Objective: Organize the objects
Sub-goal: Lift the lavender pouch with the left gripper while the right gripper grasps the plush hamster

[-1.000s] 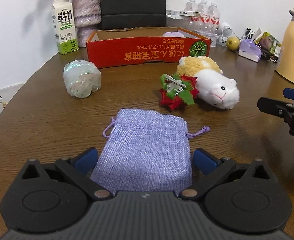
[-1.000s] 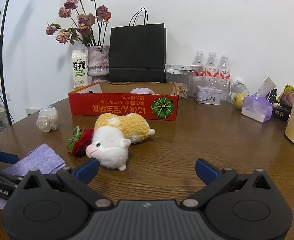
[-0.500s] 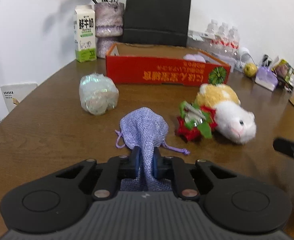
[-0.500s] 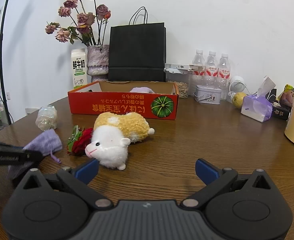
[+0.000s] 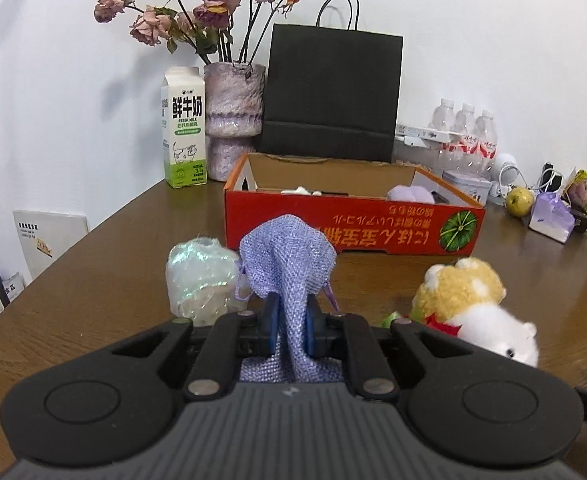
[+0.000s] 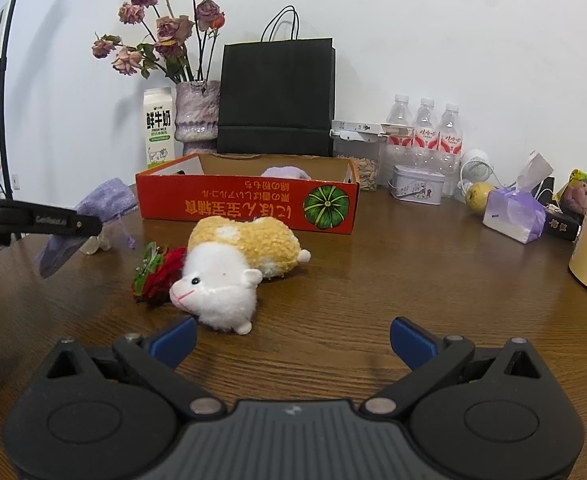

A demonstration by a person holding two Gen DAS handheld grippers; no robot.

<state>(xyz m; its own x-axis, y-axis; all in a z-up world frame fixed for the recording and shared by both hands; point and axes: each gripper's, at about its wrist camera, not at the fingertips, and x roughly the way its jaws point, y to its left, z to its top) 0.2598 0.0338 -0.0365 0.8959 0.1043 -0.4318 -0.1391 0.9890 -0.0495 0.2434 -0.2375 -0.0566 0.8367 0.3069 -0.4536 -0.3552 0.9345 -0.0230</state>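
We saw the red box (image 5: 353,232) lying open-topped at the far middle of the table (image 6: 373,280), presumably the collecting place. The left gripper (image 5: 289,320) pinched the lilac pouch (image 5: 287,256) clear of the table, near the box. The right gripper (image 6: 291,338) waited wide open, empty, beside the plush hamster (image 6: 229,268).

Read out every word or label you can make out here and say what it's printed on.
"鲜牛奶" and "FRESH MILK": on the milk carton.
Orange Japanese print, upside down: on the red box; too distorted to quote.
Water bottles' red labels: too small.
White booklet: blurred.
Lettering on the left gripper: blurred.
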